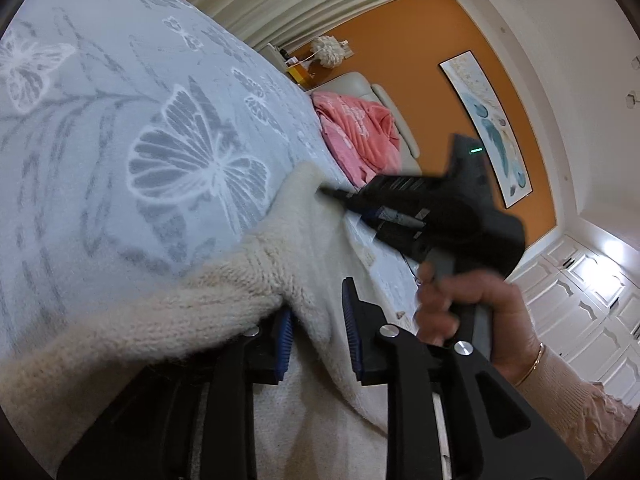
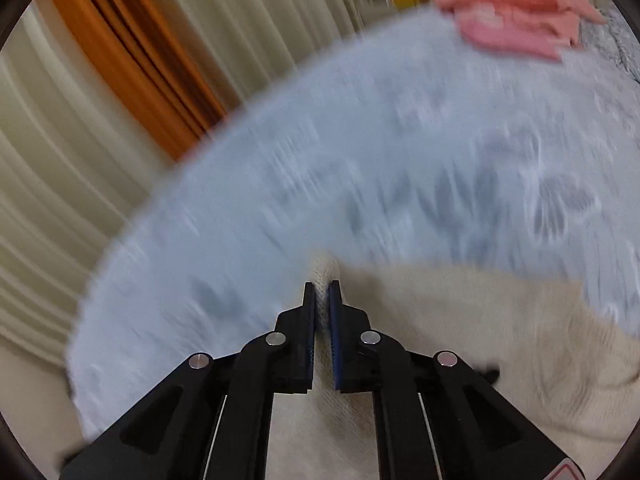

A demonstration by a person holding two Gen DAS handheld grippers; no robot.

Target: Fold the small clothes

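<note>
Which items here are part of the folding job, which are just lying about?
In use: cream knit garment; left hand-held gripper, open around its fabric; right hand-held gripper, pinching a fold.
Lying about: pink garment; butterfly bedspread; wall picture.

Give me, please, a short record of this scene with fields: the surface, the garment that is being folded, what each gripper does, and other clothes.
surface: bed cover, pale blue with grey butterfly pattern
garment: cream knit sweater, lying on the bed cover
left gripper: fingers apart, a fold of the sweater between them, pads not pressing it
right gripper: shut on a cream knit edge of the sweater; view blurred
right hand: holds the gripper handle
other clothes: pink garment, crumpled at the far side of the bed
</note>
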